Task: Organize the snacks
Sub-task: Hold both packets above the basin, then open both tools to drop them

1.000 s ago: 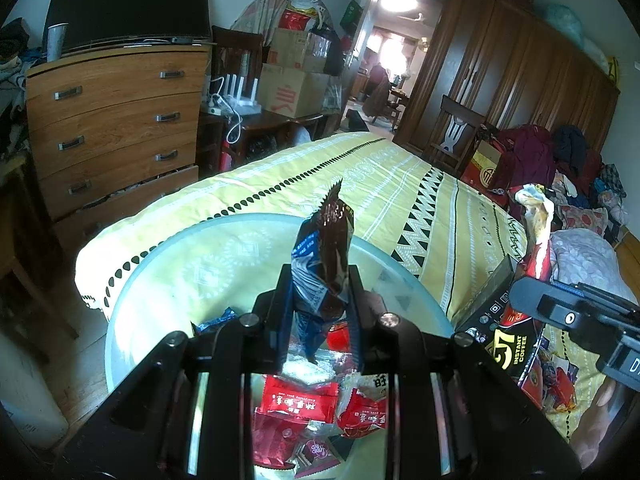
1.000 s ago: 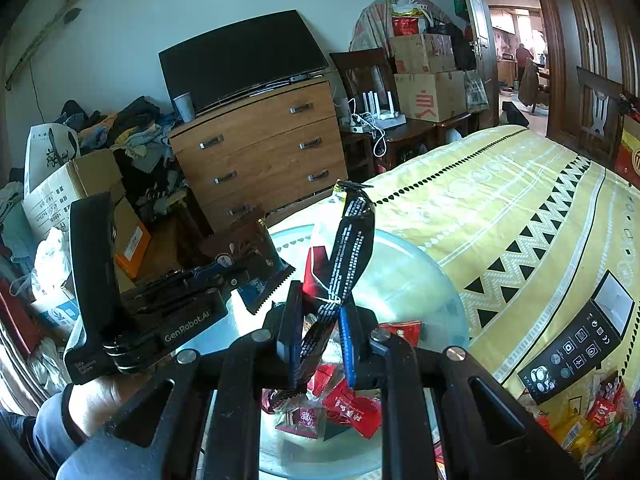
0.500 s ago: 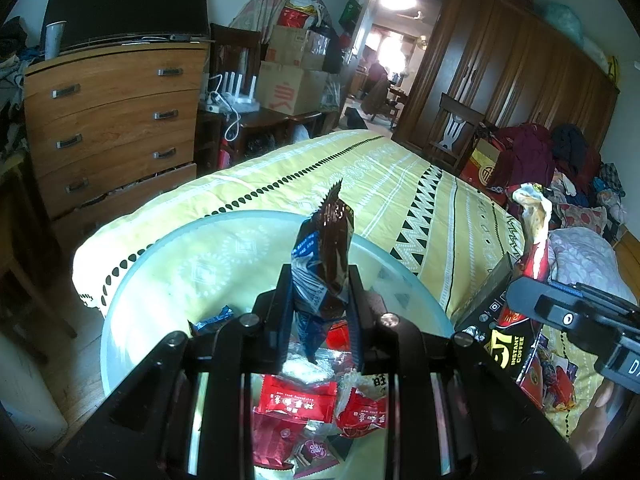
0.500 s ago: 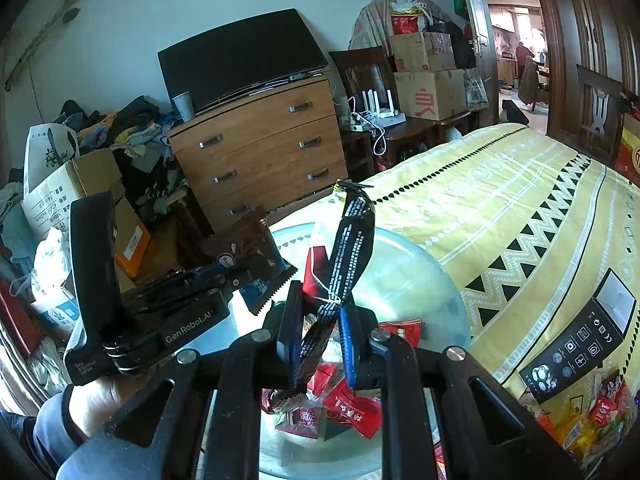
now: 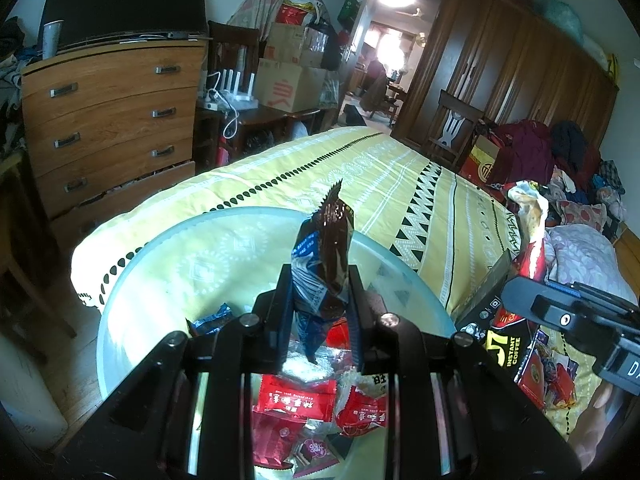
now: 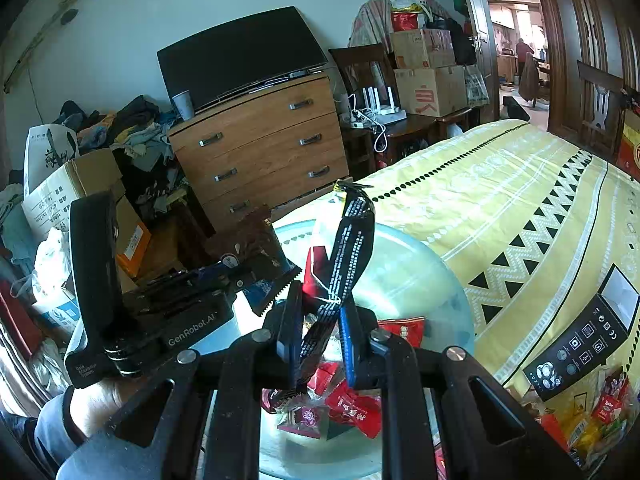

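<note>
Snack packets in both grippers, each clamped upright over a glass bowl (image 5: 168,264). Left gripper (image 5: 320,312) pinched tight on a brown-and-blue snack packet (image 5: 324,264), serrated top edge pointing up past the fingertips, lower end hanging down between the fingers. Right gripper (image 6: 320,320) closed on a black-and-red snack packet (image 6: 344,256), printed strip rising above the fingertips and leaning slightly toward the right finger, crumpled tail hanging below. Beneath both sets of fingers, inside the bowl: a heap of small red wrapped snacks (image 5: 296,398), plus one blue wrapper (image 5: 210,318) off to the left finger's side in the left wrist view. Bowl resting on a yellow patterned bedspread (image 6: 520,208) stretching ahead of the fingers. Beyond the right finger in the right wrist view, a black box (image 6: 580,344) lying on the bedspread, with more loose snacks (image 6: 600,412) just beside it. Seen from the right wrist, left gripper's body well off to the left finger's side, held in a hand (image 6: 96,404) with a grey sleeve.
</note>
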`<state>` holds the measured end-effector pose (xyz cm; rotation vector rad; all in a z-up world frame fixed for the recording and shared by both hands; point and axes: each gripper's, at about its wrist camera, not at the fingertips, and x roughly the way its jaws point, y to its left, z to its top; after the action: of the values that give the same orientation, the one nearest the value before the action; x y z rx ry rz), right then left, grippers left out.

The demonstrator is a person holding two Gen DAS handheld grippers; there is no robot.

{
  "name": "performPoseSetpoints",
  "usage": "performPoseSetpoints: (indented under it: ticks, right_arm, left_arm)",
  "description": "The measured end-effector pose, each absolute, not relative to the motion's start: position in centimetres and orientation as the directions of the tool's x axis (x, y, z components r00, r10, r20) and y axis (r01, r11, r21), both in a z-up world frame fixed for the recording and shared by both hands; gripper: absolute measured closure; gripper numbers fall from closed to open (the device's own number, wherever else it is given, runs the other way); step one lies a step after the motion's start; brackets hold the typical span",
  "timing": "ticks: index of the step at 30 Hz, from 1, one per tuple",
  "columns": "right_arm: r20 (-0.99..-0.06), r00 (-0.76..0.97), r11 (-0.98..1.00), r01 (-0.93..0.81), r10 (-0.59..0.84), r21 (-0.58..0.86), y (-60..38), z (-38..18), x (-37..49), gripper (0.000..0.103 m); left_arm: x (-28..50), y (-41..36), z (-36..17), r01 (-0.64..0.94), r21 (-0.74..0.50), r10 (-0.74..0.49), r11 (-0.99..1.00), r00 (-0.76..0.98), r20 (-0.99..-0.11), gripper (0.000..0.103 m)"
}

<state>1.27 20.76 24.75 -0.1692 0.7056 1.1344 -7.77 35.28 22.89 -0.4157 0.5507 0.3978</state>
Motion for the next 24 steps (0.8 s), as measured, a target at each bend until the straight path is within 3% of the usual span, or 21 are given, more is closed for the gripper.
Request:
performPoseSetpoints:
  ticks: [24]
  right_arm:
    - [-0.612, 0.213, 0.449, -0.854, 0.762, 0.262, 21.2, 23.6, 2.4, 0.084]
  left_arm:
    - [-7.0, 35.9, 22.2, -0.459, -0.276, 0.216, 0.844, 0.763, -0.609, 0.079]
